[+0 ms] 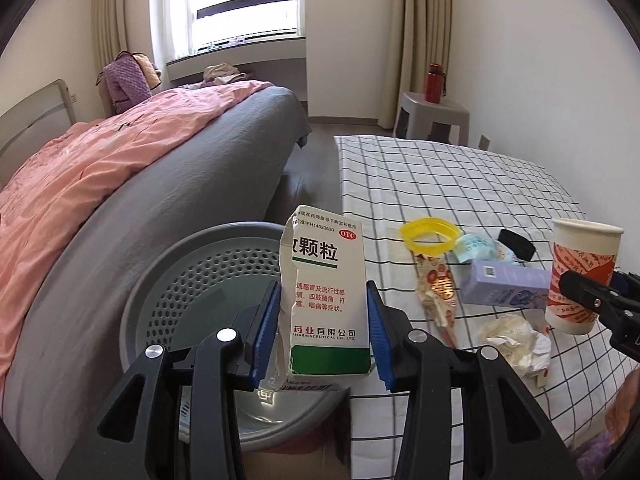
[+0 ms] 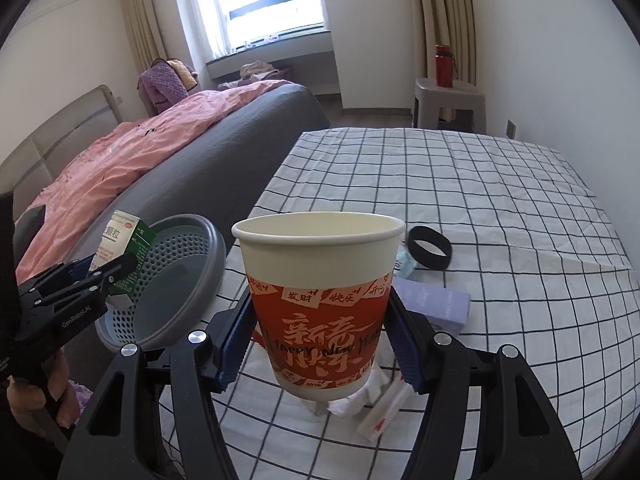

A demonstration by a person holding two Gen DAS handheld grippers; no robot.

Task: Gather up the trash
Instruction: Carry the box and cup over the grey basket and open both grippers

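Note:
My left gripper [image 1: 323,320] is shut on a torn white and green medicine box [image 1: 326,292] and holds it upright over the rim of a grey perforated bin [image 1: 200,280]. My right gripper [image 2: 322,332] is shut on a red and white paper cup [image 2: 320,300], held upright a little above the checked tablecloth [image 2: 500,200]. The cup [image 1: 580,276] and right gripper also show at the right edge of the left wrist view. The box [image 2: 124,256] and the bin [image 2: 176,284] show at the left of the right wrist view.
On the cloth lie a yellow ring [image 1: 430,236], a black band [image 2: 430,253], a purple box [image 2: 436,304], a snack wrapper [image 1: 438,292], a light blue packet [image 1: 482,248] and crumpled tissue [image 1: 516,340]. A bed with pink bedding [image 1: 80,176] stands left. A stool with a red bottle [image 1: 435,83] stands behind.

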